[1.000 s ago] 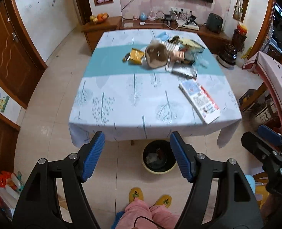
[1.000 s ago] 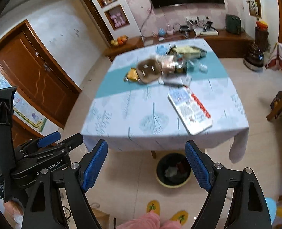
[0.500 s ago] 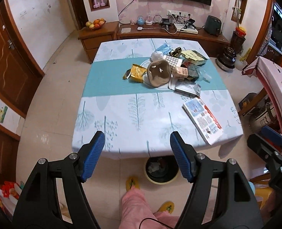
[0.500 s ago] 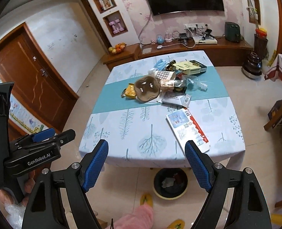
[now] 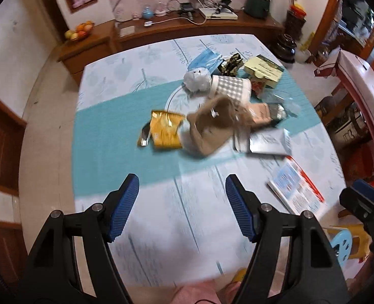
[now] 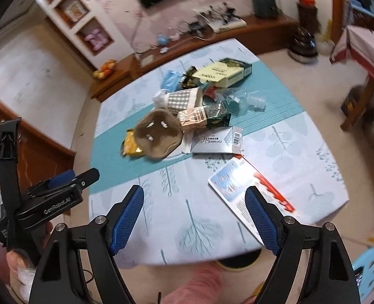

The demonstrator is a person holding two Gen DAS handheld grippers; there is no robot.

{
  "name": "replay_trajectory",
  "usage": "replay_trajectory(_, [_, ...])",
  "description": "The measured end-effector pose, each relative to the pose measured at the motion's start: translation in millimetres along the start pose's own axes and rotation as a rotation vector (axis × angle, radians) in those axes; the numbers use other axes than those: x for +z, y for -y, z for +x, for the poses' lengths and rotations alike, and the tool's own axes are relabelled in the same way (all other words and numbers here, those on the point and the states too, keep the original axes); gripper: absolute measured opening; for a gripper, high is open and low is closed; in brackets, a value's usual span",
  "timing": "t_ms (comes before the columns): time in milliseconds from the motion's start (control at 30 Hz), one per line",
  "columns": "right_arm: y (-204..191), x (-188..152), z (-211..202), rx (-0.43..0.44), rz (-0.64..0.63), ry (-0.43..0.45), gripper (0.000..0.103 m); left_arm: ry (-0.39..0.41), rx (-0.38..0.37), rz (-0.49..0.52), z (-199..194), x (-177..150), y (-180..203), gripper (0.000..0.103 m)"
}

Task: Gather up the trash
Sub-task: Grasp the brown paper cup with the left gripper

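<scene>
Yellow-rimmed bin (image 6: 239, 262) shows only in right-wrist view.

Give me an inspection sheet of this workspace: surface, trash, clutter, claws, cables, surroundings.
Surface: table under a white and teal leaf-print cloth.
Job's things: trash heaped mid-table: yellow snack bag, brown pouch, checked cup, blue face mask, earplugs packet, yellow-green box.
Clutter: leaflet near the table's front right edge.
Claws: left claw and right claw open, empty, above the near edge.
Cables: wires on the sideboard.
Surroundings: fruit bowl, bin under the table.
</scene>
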State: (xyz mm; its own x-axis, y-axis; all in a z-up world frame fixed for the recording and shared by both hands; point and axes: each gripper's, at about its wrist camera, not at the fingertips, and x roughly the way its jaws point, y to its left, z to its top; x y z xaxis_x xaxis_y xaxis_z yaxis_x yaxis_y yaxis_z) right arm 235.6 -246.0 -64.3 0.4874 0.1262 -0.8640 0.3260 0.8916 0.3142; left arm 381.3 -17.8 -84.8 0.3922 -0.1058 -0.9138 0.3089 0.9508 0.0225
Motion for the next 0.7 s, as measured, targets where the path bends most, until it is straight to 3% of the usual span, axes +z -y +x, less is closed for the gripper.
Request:
replay_trajectory(267, [-6.3, 56.0, 96.2, -0.051, 0.182, -0.022, 0.083, -0.056, -0.070, 0.072, 98.8, 58.6, -0.3, 0.065])
replay_trajectory(400, [-1.6, 74.1, 121.3, -0.045, 0.257, -0.032, 0.083, -0.083, -0.101, 0.091, 131.9, 75.0, 6.6, 0.062])
replay_trajectory(500, [3.5, 80.8, 131.7, -0.043, 0.300, -0.033, 0.083, -0.099, -0.107, 0.120, 146.8, 81.2, 14.8, 0.052])
replay_trajectory(700, [10.5, 92.7, 152.6, -0.045, 0.353, -0.050, 0.083, -0.138, -0.114, 0.145, 176.6, 89.1, 24.4, 0.022])
